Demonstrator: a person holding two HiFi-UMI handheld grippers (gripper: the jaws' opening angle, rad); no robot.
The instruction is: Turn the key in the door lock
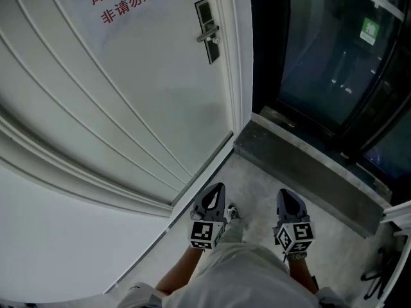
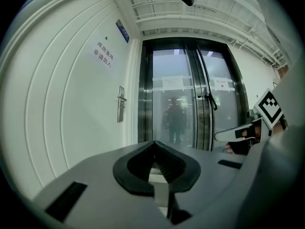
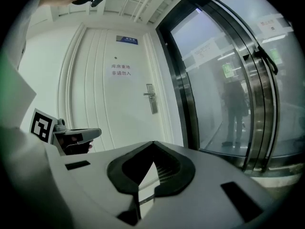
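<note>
jaws of the left gripper [image 1: 217, 190] and right gripper [image 1: 287, 194] are closed, well apart from the upright lock plate [image 1: 207, 31] on the white door [image 1: 128, 108], ahead and leftward, nearer the left gripper.

Left claw [image 1: 219, 188], right claw [image 1: 286, 194]: both closed.

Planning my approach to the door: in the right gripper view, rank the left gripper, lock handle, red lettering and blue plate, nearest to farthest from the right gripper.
1. The left gripper, close beside the right gripper, at left.
2. The lock handle, by the right edge of the door.
3. The red lettering, higher up the door.
4. The blue plate, topmost, over the lettering.
</note>
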